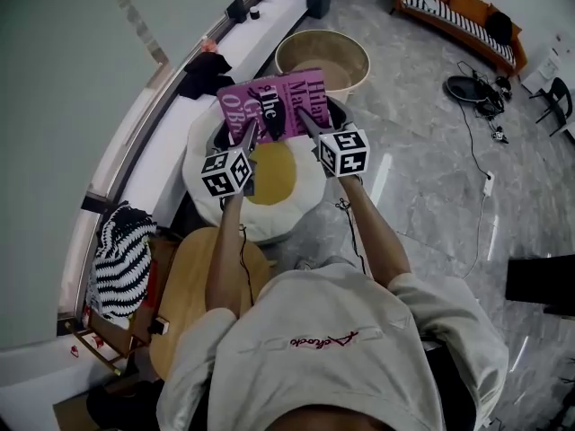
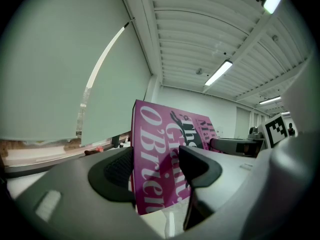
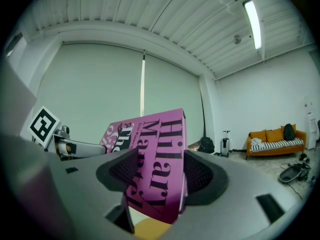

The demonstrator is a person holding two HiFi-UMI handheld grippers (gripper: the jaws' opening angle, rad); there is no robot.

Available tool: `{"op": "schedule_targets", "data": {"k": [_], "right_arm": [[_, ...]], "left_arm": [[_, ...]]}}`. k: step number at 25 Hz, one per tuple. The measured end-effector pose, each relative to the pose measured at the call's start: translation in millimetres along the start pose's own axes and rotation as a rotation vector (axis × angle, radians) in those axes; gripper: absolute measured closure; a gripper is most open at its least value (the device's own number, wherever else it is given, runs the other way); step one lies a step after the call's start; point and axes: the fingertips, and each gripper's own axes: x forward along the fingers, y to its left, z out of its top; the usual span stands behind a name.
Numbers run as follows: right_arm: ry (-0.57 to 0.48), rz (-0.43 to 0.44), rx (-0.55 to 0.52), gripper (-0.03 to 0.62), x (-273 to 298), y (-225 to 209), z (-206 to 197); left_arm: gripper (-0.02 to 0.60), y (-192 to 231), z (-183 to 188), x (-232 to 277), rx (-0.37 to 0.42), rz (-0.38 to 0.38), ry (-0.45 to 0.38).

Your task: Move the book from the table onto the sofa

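Observation:
A pink hardback book point(image 1: 280, 100) with black and white lettering is held in the air between both grippers, tilted, above a fried-egg-shaped cushion point(image 1: 269, 187). My left gripper point(image 1: 253, 135) is shut on the book's left edge; in the left gripper view the cover point(image 2: 157, 149) stands between the two dark pads. My right gripper point(image 1: 311, 124) is shut on the right edge, and the book point(image 3: 157, 154) fills its jaws in the right gripper view. An orange sofa point(image 1: 460, 12) with a striped cushion stands far off at the top right, also in the right gripper view point(image 3: 276, 141).
A round beige tub point(image 1: 323, 59) sits just beyond the book. A round wooden table point(image 1: 202, 281) is near my body at the left, with a black-and-white striped bag point(image 1: 121, 259) beside it. A white window ledge point(image 1: 180, 124) runs along the left. Cables and a power strip point(image 1: 488, 184) lie on the floor.

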Motion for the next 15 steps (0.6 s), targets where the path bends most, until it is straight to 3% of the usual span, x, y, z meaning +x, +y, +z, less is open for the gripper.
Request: {"op": "schedule_targets", "data": {"k": [15], "right_arm": [[0.000,-0.034,0.014,0.332,6.2,-29.0,-7.2]], "left_arm": [[0.305,-9.4,-4.8,32.1,0.007,-0.031,0.018]]}}
